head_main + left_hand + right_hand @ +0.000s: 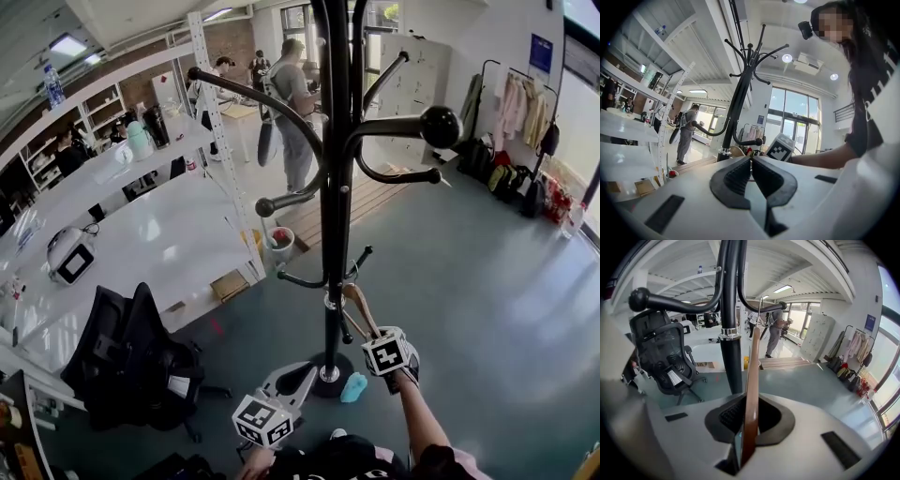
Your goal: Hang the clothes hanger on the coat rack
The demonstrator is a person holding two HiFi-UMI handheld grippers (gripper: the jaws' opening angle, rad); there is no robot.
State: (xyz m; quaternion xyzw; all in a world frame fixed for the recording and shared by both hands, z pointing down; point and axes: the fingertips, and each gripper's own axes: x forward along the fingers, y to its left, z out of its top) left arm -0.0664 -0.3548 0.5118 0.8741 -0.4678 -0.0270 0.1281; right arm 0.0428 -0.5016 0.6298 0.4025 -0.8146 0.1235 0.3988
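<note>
Low beside the rack (330,216), our right gripper (749,420) has its fingers closed tight on the hanger's (752,376) thin edge. Our left gripper (751,164) has its fingers closed on nothing. Wide floor (487,281) spreads to our right.

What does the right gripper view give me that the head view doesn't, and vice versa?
Only the right gripper view: the right hand-held gripper shut on the wooden hanger. Only the head view: the left hand-held gripper, low beside the rack's base. Both: the coat rack pole, the hanger, the black chair.
</note>
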